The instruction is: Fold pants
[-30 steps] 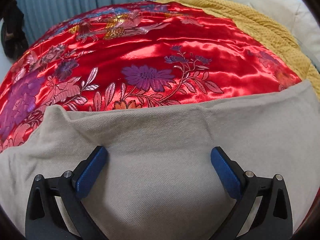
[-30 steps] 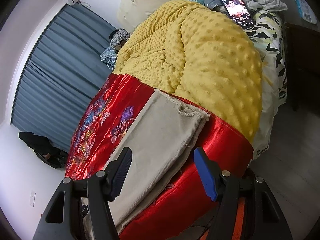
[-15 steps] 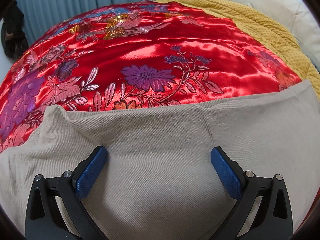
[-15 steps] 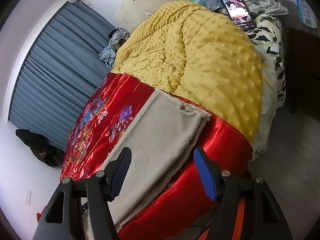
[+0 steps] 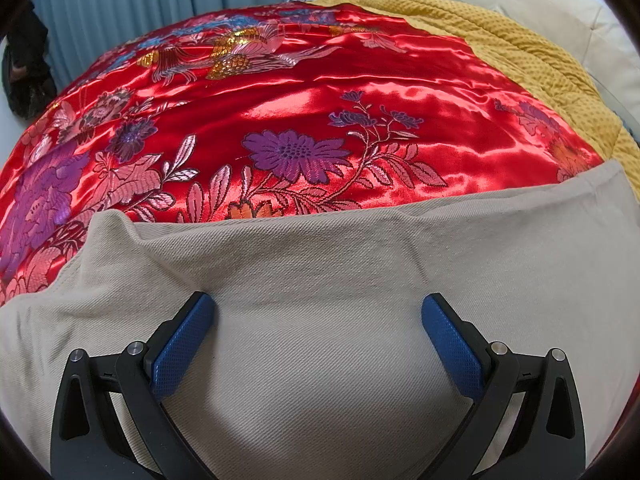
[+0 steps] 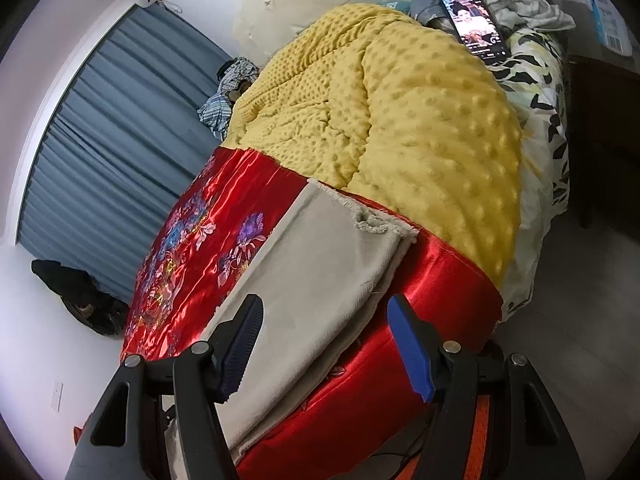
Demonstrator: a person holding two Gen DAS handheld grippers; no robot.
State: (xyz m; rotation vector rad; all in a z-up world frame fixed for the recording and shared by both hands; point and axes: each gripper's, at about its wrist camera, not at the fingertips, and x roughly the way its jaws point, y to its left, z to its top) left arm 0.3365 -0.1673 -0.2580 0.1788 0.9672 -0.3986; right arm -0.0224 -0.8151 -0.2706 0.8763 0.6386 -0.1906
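The beige pants (image 5: 340, 280) lie flat on the red floral satin bedspread (image 5: 280, 112), one leg stacked on the other. In the right wrist view the pants (image 6: 320, 264) run as a long strip along the bed's near edge, frayed hems (image 6: 372, 222) at the far end by the yellow blanket. My left gripper (image 5: 316, 314) is open, its blue pads low over the pants fabric, holding nothing. My right gripper (image 6: 324, 320) is open and empty, held above the pants' near part and the bedspread edge.
A yellow dotted blanket (image 6: 400, 112) is heaped on the bed beyond the hems. A phone (image 6: 476, 28) with a lit screen lies near crumpled clothes by the headboard. Blue curtains (image 6: 100, 152) hang at left. Grey floor (image 6: 580, 320) lies right of the bed.
The right wrist view has drifted and tilted slightly, so the right gripper has shifted a little. The left gripper and pants have not moved.
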